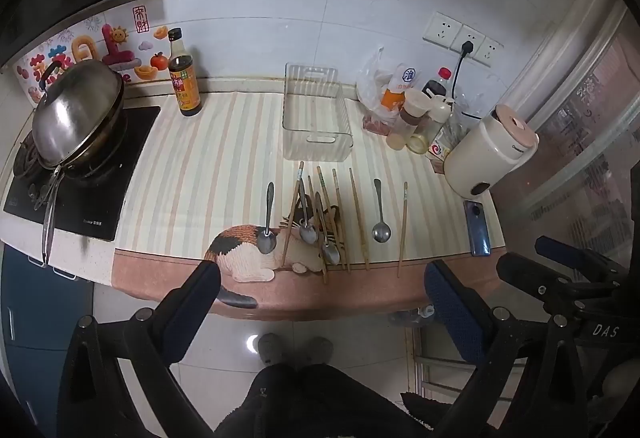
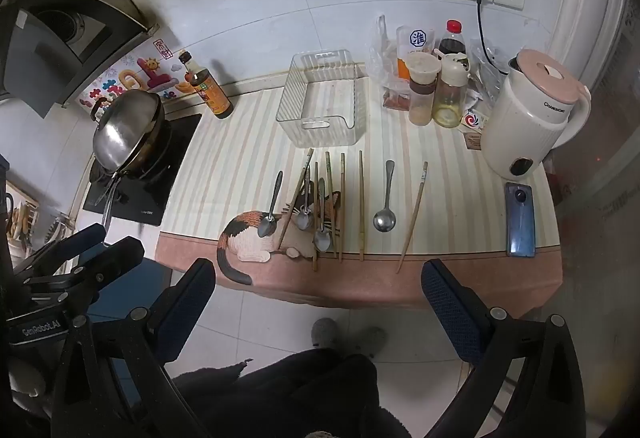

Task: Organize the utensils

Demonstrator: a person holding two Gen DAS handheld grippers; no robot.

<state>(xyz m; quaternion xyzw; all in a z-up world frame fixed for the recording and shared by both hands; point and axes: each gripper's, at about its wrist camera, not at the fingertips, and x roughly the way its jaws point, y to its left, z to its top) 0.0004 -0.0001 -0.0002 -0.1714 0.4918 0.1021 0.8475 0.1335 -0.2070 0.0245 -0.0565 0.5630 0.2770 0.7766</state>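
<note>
Both grippers are held back from the counter edge, above the floor, nothing between the fingers. The left gripper (image 1: 320, 290) has its jaws wide apart; the right gripper (image 2: 318, 282) likewise stands fully spread and empty.

The utensils lie on the striped mat (image 1: 224, 166), near its front border, just in front of the clear plastic bin (image 1: 316, 114), which stands empty towards the wall and is the likely receptacle.

Risks noted:
- The middle cluster is tangled. Two spoons (image 1: 308, 230) rest over and between the chopsticks (image 1: 326, 206), so closing on one piece is likely to drag or flick a neighbour.
- Several chopstick tips reach the pink border close to the counter edge; a nudge towards the person could roll them onto the floor.
- The bin is light and thin-walled; a utensil dropped against its near wall could push it back or tip it.
- The phone (image 1: 477, 228) and kettle (image 1: 490, 158) stand to the right, near the outermost chopstick (image 1: 403, 228); a wide sweep could strike them.

Count:
- Spoons: four: one at left (image 1: 267, 234), two in the cluster, one at right (image 1: 381, 226).
- Chopsticks: seven, as best I can tell; the overlapping ones in the cluster make this uncertain.
- Bin: one
</note>
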